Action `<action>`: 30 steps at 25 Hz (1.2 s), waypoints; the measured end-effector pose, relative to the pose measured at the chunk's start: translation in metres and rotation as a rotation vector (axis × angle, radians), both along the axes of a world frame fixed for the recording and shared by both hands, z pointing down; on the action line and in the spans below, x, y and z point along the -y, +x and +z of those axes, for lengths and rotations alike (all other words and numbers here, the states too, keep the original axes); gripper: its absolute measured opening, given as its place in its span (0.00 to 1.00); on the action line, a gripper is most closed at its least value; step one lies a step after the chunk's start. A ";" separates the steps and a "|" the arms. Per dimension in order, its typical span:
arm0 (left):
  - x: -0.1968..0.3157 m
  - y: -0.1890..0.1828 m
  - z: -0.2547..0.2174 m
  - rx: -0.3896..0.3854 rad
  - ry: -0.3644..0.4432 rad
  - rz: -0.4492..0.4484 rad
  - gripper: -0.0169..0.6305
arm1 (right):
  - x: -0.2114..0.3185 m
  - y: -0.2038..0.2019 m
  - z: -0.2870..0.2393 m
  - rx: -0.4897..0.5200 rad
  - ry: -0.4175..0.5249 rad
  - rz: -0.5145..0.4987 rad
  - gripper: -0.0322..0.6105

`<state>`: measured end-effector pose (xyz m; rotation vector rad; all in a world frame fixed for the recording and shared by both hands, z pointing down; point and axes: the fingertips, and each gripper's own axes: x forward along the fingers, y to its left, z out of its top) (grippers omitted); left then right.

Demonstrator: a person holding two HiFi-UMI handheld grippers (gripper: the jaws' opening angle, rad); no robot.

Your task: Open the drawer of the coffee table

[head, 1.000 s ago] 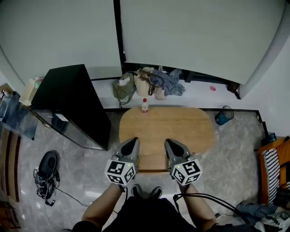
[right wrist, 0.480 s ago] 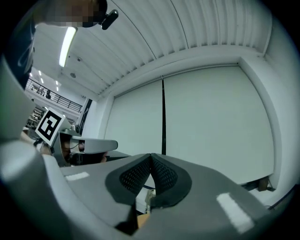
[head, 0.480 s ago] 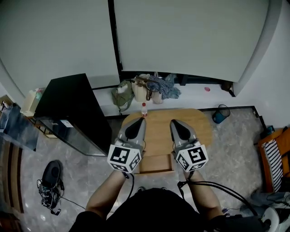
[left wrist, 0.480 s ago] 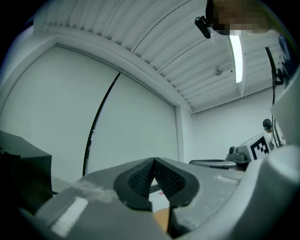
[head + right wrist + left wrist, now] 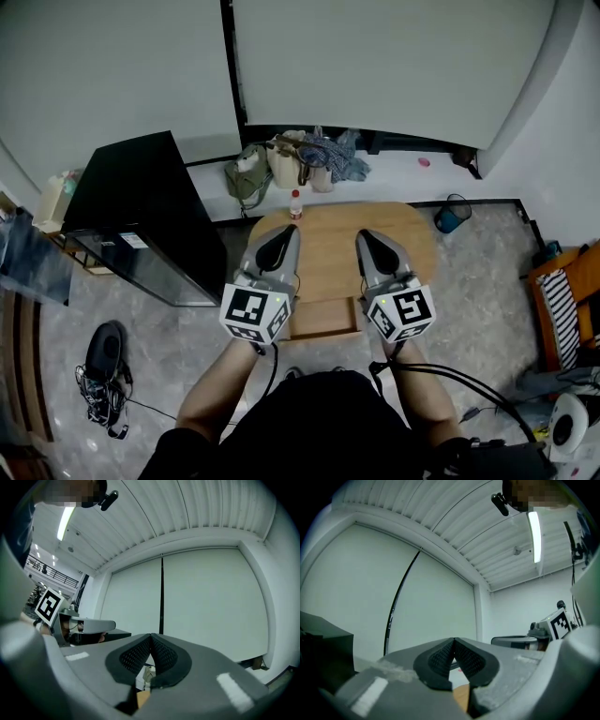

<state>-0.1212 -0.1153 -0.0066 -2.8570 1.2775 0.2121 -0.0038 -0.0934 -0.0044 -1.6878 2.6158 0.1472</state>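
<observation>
The oval wooden coffee table lies below me in the head view. Its drawer stands pulled out from the near edge, between my two hands. My left gripper and right gripper are held side by side well above the tabletop, pointing away from me, apart from the drawer. Both are shut with nothing between the pads. In the left gripper view the left gripper has its pads pressed together against the far wall. The right gripper looks the same in the right gripper view.
A small bottle stands at the table's far edge. A black cabinet is close on the left. Bags sit on the ledge behind, a blue bin at the right, a striped chair far right, cables on the floor.
Both grippers have risen together above the table, toward the head camera, still shut and empty. The drawer stays pulled out.
</observation>
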 end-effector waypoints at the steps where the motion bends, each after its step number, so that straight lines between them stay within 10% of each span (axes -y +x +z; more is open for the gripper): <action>1: 0.000 -0.002 0.000 0.007 0.006 -0.001 0.03 | 0.000 -0.002 0.000 -0.001 -0.001 0.000 0.05; 30: -0.004 -0.028 0.007 0.031 0.030 -0.018 0.03 | -0.005 -0.029 0.007 -0.017 -0.004 0.001 0.05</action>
